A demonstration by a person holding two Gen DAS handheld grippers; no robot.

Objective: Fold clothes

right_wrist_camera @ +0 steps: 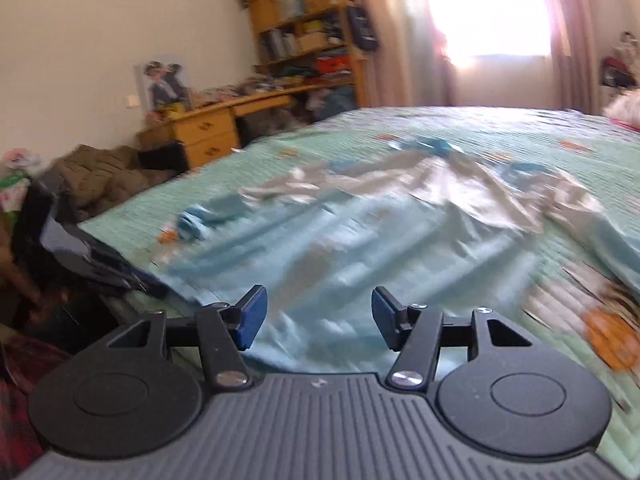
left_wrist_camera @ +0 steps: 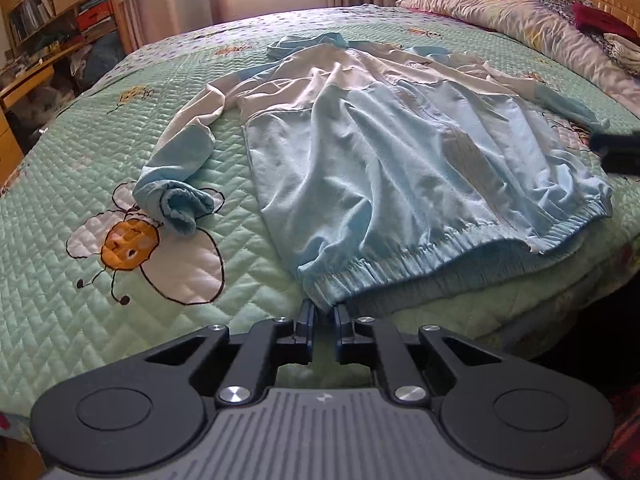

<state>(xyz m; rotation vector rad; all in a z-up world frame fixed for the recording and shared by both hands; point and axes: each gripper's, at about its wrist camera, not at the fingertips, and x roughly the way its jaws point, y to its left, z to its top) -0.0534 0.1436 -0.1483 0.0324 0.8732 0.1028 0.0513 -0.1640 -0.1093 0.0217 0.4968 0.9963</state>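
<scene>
A light blue and white jacket [left_wrist_camera: 380, 152] lies spread flat on the green quilted bed [left_wrist_camera: 60, 168], its elastic hem toward me. My left gripper [left_wrist_camera: 322, 310] is shut on the hem's near left corner, with the fabric pinched between the blue pads. The left sleeve [left_wrist_camera: 180, 200] lies bent beside the body, cuff rolled. In the blurred right wrist view, my right gripper [right_wrist_camera: 318, 300] stands open just above the jacket [right_wrist_camera: 360, 240] near its hem, nothing between its fingers. The right gripper [left_wrist_camera: 616, 152] also shows as a dark shape at the jacket's right side, and the left gripper [right_wrist_camera: 92, 256] at the bed's edge.
Pillows and piled clothes [left_wrist_camera: 520, 20] lie along the headboard. A wooden bookshelf [left_wrist_camera: 52, 8] and a desk [right_wrist_camera: 208, 128] stand beyond the bed's far side. A brown coat [right_wrist_camera: 104, 176] lies heaped by the desk. The quilt carries a bee pattern [left_wrist_camera: 128, 244].
</scene>
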